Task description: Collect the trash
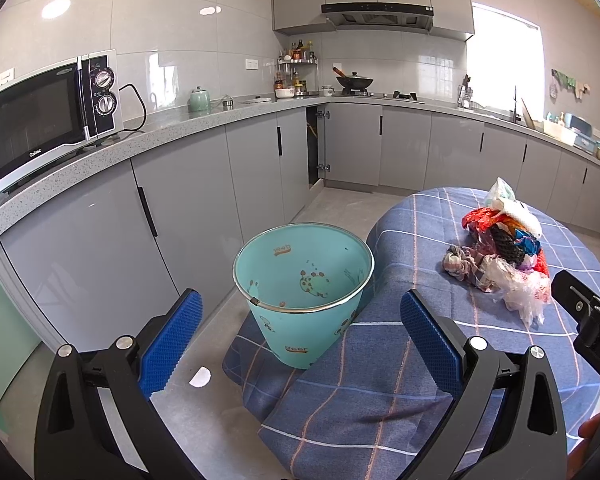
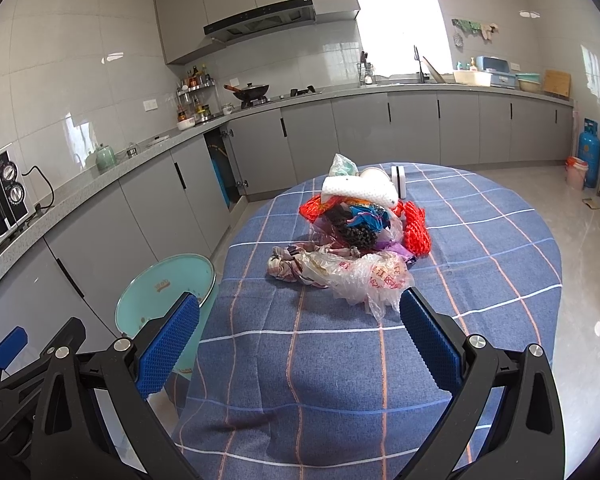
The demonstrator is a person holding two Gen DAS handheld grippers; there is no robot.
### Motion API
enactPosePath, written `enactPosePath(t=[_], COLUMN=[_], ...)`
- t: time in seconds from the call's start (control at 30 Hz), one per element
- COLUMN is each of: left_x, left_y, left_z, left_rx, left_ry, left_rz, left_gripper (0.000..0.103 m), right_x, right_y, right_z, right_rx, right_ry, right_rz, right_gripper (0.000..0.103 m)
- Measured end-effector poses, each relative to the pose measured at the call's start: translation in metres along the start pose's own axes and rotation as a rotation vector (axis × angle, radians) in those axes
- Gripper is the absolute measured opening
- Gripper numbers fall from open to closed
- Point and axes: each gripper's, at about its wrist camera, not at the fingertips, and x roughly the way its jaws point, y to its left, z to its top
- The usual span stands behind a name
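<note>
A round counter (image 2: 480, 264) draped in a blue checked cloth (image 1: 364, 384) fills the foreground of both views, with grey kitchen cabinets (image 1: 188, 200) and a long worktop running around the walls behind it. A microwave (image 1: 40, 120) stands on that worktop at the left. On the floor, just beside the round counter and touching the hanging cloth, sits a teal bin (image 1: 304, 292) with cartoon prints, upright and with nothing visible inside it.

The trash pile (image 2: 356, 236) lies on the cloth toward the middle of the counter: a white foam sleeve (image 2: 360, 190) on top, red netting (image 2: 416, 228) at its right side, dark and coloured wrappers in the middle, and a crumpled clear plastic bag (image 2: 360, 276) with red print nearest the cameras.

The left tongs (image 1: 300, 320) are spread wide and hold nothing, framing the bin from above. The right tongs (image 2: 300, 320) are also spread wide and hold nothing, hovering over the cloth with the plastic bag just beyond the right blue pad. A small white scrap (image 1: 200, 377) lies on the floor near the bin.
</note>
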Motion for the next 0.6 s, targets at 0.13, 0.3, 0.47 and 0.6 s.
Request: enactPosePath(t=[0.13, 0.3, 0.47, 0.6], left_x=[-0.0011, -0.0014, -0.0012, -0.001], left_y=[-0.0013, -0.0017, -0.0016, -0.0013], left_z=[-0.0002, 0.0, -0.0002, -0.0004], left_rx=[0.0, -0.001, 0.0, 0.0], left_ry=[0.0, -0.001, 0.0, -0.001], left_rz=[-0.002, -0.001, -0.001, -0.001], left_gripper=[0.097, 0.097, 0.097, 0.097], right_x=[-0.0002, 0.0002, 0.0002, 0.0002], right_y=[0.0, 0.0001, 0.0001, -0.0003], right_z=[0.0001, -0.0002, -0.0002, 0.0], right_rx=[0.0, 0.0, 0.0, 0.001], right_ry=[0.001, 0.002, 0.002, -0.001], right_rz=[0.0, 0.001, 0.0, 0.0], right_gripper=[0.099, 0.099, 0.099, 0.099])
